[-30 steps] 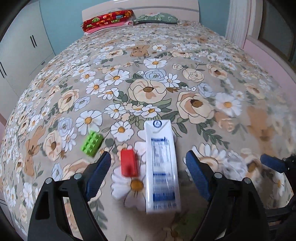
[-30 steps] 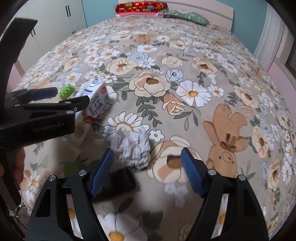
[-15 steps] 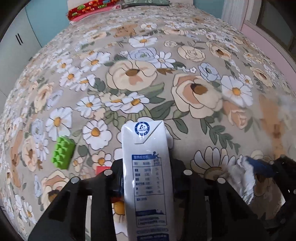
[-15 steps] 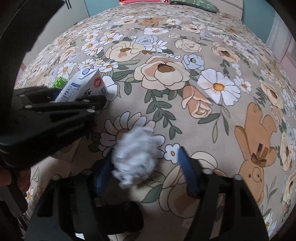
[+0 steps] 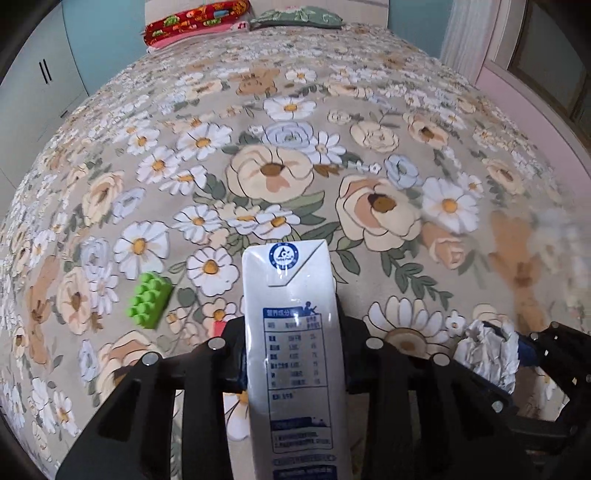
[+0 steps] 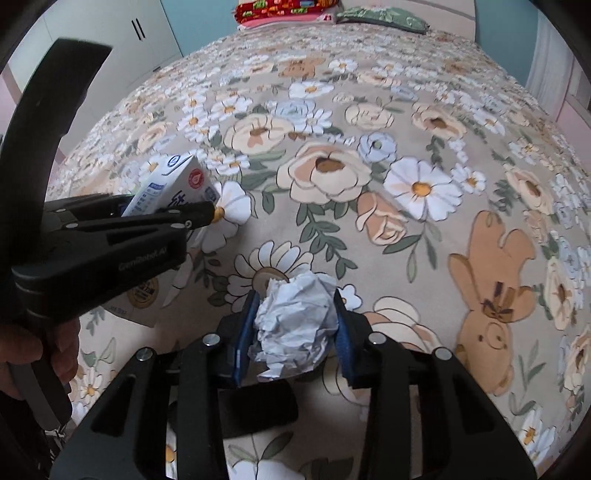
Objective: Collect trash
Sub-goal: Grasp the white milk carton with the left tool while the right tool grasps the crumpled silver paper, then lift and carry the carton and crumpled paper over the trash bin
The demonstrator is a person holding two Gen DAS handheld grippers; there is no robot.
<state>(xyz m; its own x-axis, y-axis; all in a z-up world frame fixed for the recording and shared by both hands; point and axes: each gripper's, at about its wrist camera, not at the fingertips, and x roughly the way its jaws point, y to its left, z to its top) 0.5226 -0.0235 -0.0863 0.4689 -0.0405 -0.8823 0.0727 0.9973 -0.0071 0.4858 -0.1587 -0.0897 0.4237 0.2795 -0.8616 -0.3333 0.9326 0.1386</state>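
Note:
A white milk carton [image 5: 291, 288] with blue print is held lengthwise between the jaws of my left gripper [image 5: 291, 354], which is shut on it, its top end raised off the flowered bedspread [image 5: 332, 166]. In the right wrist view the same carton [image 6: 173, 184] sticks out of the left gripper [image 6: 177, 214] at the left. A crumpled white paper ball [image 6: 295, 317] sits between the blue pads of my right gripper [image 6: 295, 328]. Its jaws are closing and both pads press on the paper. The paper ball [image 5: 487, 354] also shows at the lower right of the left wrist view.
A green toy brick [image 5: 147, 302] lies left of the carton, and a red brick [image 5: 218, 326] peeks out beside the left finger. A dark flat object [image 6: 258, 410] lies under the right gripper. Pillows [image 5: 195, 18] are at the headboard. A hand [image 6: 37, 350] holds the left gripper.
Both grippers stood open around their items and have since closed, the left on the carton and the right on the paper ball. The carton's top end has lifted off the bed.

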